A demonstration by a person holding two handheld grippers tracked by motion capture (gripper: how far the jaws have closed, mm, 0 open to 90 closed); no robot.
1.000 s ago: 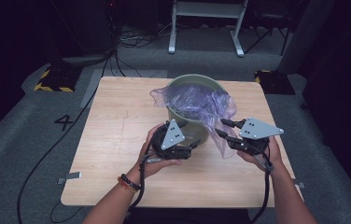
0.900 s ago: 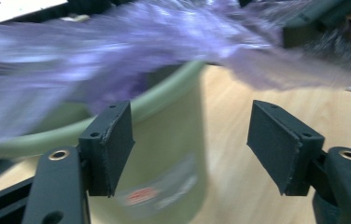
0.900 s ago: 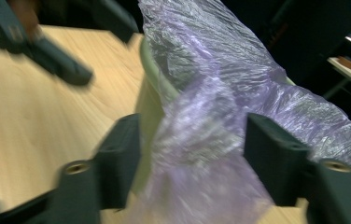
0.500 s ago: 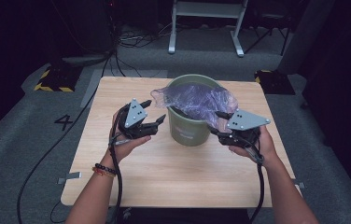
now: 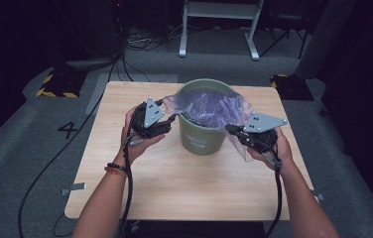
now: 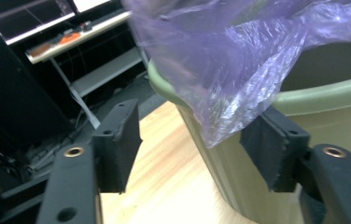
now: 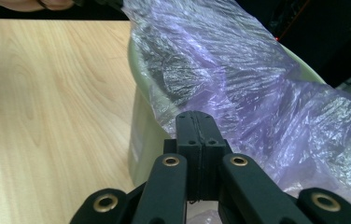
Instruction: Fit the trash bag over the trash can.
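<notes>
Lining one green bin (image 5: 205,130) with one purple bag (image 5: 209,105).
Right gripper (image 5: 231,130) jaws pinch the bag; left gripper (image 5: 170,119) jaws, just closing, straddle its edge unpressed.

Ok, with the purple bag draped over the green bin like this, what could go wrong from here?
1. The left gripper has just been closing, but its pads do not yet press the purple plastic bag; the hanging corner could slip out.
2. The right gripper is shut on the bag's edge; pulling hard may tear the thin film.
3. The green bin stands loose on the table and could tip.
</notes>
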